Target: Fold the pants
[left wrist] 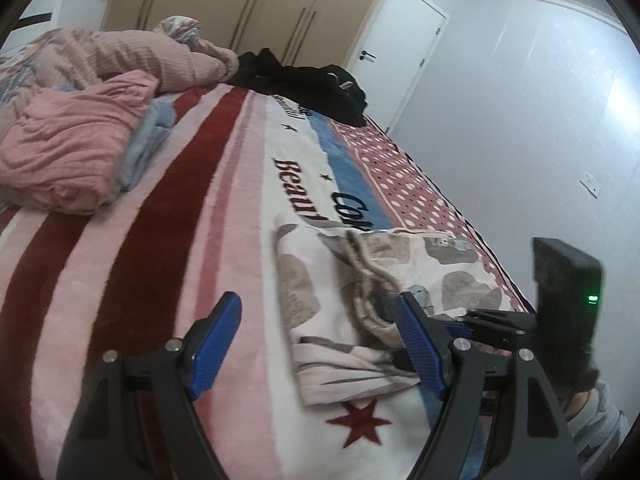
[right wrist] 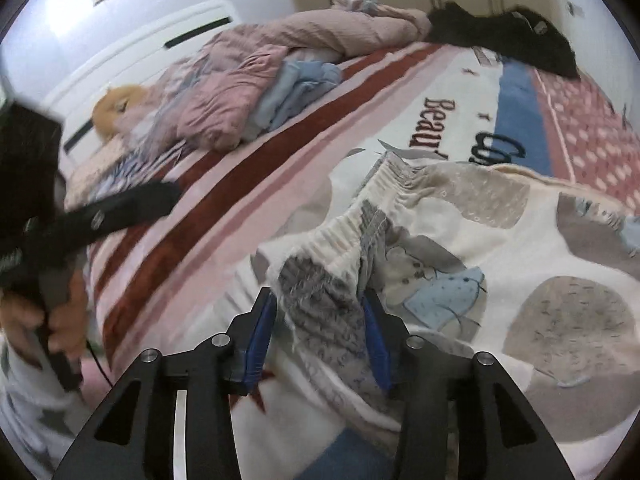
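Observation:
Cream pants with grey, beige and blue patches (left wrist: 352, 304) lie bunched on the striped blanket near the bed's front right corner. My left gripper (left wrist: 320, 334) is open and empty, its fingers spread wide just left of and over the pants' near edge. In the right wrist view the pants (right wrist: 460, 248) fill the lower right, with the gathered waistband toward the far left. My right gripper (right wrist: 320, 320) has its blue pads on either side of a raised fold of the pants, partly closed around it. The right gripper also shows in the left wrist view (left wrist: 472, 316).
A pink quilt and a blue cloth (left wrist: 80, 140) are piled at the far left of the bed. Black clothes (left wrist: 312, 84) lie at the far end. The bed's right edge (left wrist: 496, 256) drops off beside a white wall. A wardrobe and door stand behind.

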Demonstrator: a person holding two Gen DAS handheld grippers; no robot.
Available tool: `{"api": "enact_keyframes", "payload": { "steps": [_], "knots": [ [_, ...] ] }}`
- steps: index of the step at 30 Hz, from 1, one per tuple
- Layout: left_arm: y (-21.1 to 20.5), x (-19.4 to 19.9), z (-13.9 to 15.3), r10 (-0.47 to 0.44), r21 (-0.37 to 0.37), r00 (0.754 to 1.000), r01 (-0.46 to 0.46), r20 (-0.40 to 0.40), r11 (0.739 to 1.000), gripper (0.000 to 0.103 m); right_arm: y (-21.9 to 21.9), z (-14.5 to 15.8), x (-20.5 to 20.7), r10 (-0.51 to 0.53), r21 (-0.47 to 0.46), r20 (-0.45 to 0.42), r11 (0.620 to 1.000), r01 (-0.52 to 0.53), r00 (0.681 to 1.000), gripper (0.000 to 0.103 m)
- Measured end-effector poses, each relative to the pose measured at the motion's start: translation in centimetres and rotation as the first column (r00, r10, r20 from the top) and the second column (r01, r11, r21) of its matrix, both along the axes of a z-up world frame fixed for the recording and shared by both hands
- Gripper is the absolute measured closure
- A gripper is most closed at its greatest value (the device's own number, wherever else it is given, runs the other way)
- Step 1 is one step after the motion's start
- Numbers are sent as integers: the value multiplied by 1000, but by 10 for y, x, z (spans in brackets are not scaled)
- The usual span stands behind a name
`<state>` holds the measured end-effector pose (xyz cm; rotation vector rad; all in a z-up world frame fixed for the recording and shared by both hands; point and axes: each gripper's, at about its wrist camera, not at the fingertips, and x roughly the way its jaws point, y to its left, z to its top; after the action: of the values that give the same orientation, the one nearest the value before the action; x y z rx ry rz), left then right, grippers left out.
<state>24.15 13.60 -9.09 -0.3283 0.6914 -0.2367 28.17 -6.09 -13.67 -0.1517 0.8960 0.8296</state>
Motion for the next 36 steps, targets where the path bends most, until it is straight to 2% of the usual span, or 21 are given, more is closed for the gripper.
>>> {"api": "enact_keyframes", "payload": {
  "steps": [2, 5, 8, 10, 13, 14, 15, 17, 18, 19, 20, 22, 25, 29, 31, 34, 35, 36],
  "knots": [
    [-8, 4, 1, -26, -5, 1000, 26, -6, 1000, 27, -14, 11, -7, 3, 16, 16, 1000, -3, 1000, 64],
    [-23, 14, -1, -67, -17, 998, 66, -21, 998, 26, -50, 31, -11, -56, 46, 41, 997, 54, 998, 52],
    [-40, 29, -8, -96, -34, 994, 94, -54, 995, 26, -94, 46, -9, -151, 63, 67, 987, 147, 986, 51],
    [-51, 40, -14, -110, -55, 990, 106, -82, 993, 27, -128, 51, -4, -235, 63, 87, 971, 230, 968, 50],
    [-68, 57, -25, -114, -42, 985, 109, -131, 993, 28, -164, 50, 5, -324, 77, 67, 945, 319, 944, 50],
    [-72, 62, -29, -110, -33, 983, 106, -149, 994, 35, -177, 46, 8, -349, 91, 44, 935, 344, 936, 50],
    [-76, 67, -35, -102, -27, 979, 99, -176, 995, 49, -185, 45, 11, -360, 100, 28, 929, 356, 932, 50],
    [-80, 72, -42, -80, -13, 974, 79, -211, 997, 64, -202, 37, 14, -384, 115, -10, 917, 382, 923, 50],
    [-81, 72, -43, -58, 13, 976, 62, -212, 998, 79, -204, 34, 14, -388, 115, -15, 915, 387, 922, 50],
    [-81, 71, -43, -48, 36, 977, 57, -207, 998, 86, -208, 30, 15, -392, 112, -19, 913, 392, 920, 50],
    [-79, 68, -42, -29, 65, 980, 43, -196, 997, 88, -211, 27, 16, -393, 110, -23, 913, 393, 919, 50],
    [-71, 63, -39, -6, 62, 985, 17, -175, 998, 91, -211, 22, 17, -391, 113, -32, 913, 392, 920, 50],
    [-56, 53, -34, 52, 99, 990, -39, -133, 994, 91, -211, 19, 21, -394, 120, -38, 910, 396, 918, 50],
    [-45, 47, -44, 65, 131, 984, -43, -165, 990, 90, -207, 15, 26, -391, 121, -46, 911, 394, 919, 50],
    [-44, 44, -50, 73, 145, 984, -49, -164, 988, 86, -203, 10, 28, -391, 108, -63, 912, 396, 918, 50],
    [-39, 43, -50, 90, 145, 981, -66, -170, 987, 68, -199, 2, 31, -392, 89, -93, 912, 400, 915, 50],
    [-36, 43, -48, 99, 149, 980, -73, -173, 986, 57, -198, 0, 31, -395, 79, -95, 912, 403, 914, 50],
    [-33, 42, -46, 102, 148, 981, -78, -168, 986, 53, -198, -1, 31, -397, 75, -94, 912, 404, 913, 50]
  ]
}}
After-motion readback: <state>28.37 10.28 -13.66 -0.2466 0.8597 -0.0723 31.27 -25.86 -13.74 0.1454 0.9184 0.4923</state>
